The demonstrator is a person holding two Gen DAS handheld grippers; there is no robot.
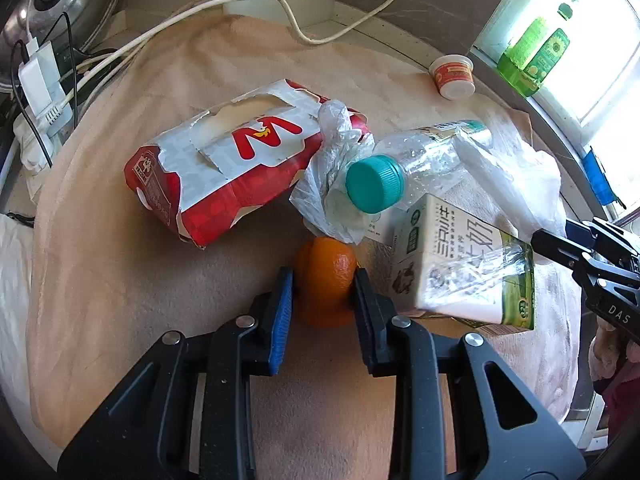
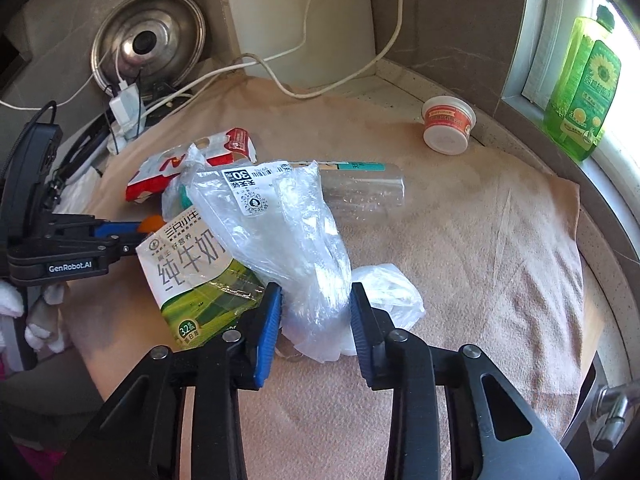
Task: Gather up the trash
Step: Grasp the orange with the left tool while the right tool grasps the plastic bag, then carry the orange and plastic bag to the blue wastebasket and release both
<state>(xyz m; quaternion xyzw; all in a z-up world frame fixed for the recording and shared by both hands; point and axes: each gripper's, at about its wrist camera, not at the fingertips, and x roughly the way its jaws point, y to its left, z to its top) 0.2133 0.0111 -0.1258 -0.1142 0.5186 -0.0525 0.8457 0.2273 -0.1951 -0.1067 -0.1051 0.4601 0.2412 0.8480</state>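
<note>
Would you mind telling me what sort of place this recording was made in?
Most likely a home kitchen counter beside a window. A steel pot lid leans in the corner, a green dish-soap bottle stands on the sill, and a milk carton lies on a towel-covered worktop.

Torn red-and-white paper carton (image 1: 224, 160): large "M". Green-and-white milk carton (image 2: 196, 276): "纯牛奶", "3.2". Clear plastic bag's sticker (image 2: 248, 188): "30". Black left gripper (image 2: 136, 236): "GenRobot.AI". Right gripper (image 1: 538, 240): "DAS".
</note>
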